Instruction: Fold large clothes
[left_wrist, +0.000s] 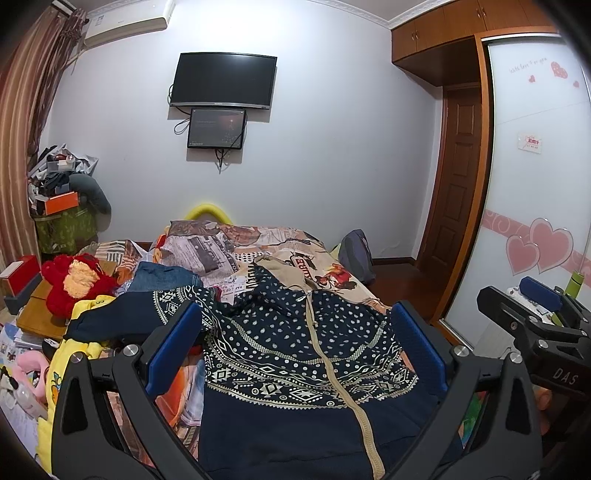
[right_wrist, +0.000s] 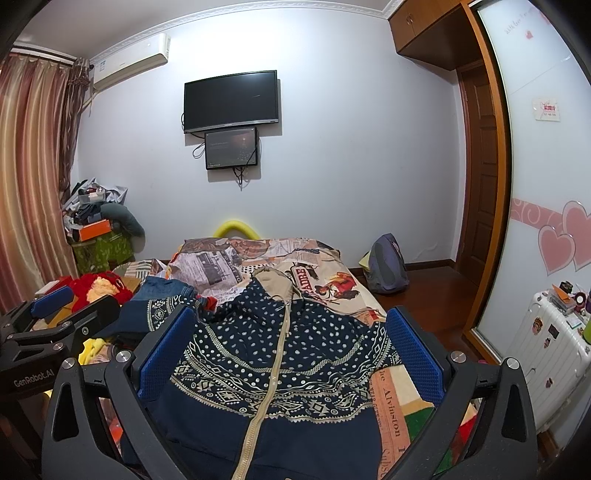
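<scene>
bed (right_wrist: 325, 280) carries navy patterned hoodie (right_wrist: 280, 354), flat, zip side up, long axis running away from cameras, beige hood (right_wrist: 275, 282) at far end. left gripper (left_wrist: 295, 347) and right gripper (right_wrist: 291, 350) above it, fingers spread wide, holding nothing.

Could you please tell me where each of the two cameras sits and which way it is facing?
Left wrist view: on the left gripper, looking along its open fingers over the navy hoodie toward the TV; the right gripper shows at the right edge.
Right wrist view: on the right gripper, facing the same wall; the left gripper shows at the left edge.
Shared: hoodie, bed, TV, wardrobe door.
</scene>
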